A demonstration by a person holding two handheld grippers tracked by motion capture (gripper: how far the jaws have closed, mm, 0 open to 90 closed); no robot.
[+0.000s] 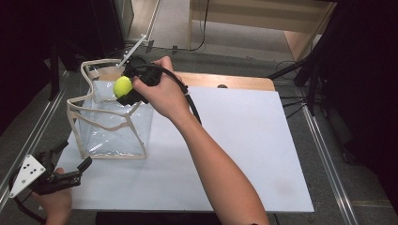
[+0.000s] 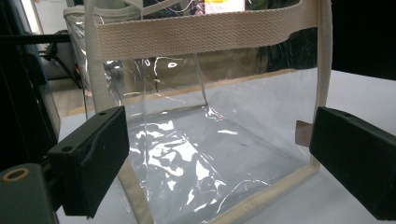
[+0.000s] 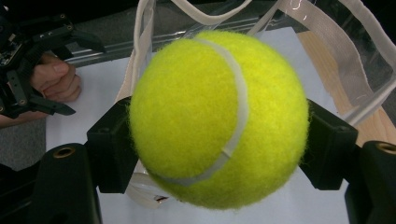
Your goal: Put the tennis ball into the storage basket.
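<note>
Ball point(image 3: 218, 122) fills my right gripper view, clamped in right gripper point(image 1: 126, 90), hovering over bag point(image 1: 112, 124) mouth at 10 o'clock on table point(image 1: 244, 154). Left gripper point(image 1: 70, 164) wide apart, empty, at 7 o'clock. Risk: I release off-centre, ball clips floppy rim, bag tips, ball rolls off.

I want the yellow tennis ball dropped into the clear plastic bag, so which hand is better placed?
Right. The right gripper already clamps the yellow felt tennis ball above the clear plastic bag; the left gripper waits open, beside it.
</note>
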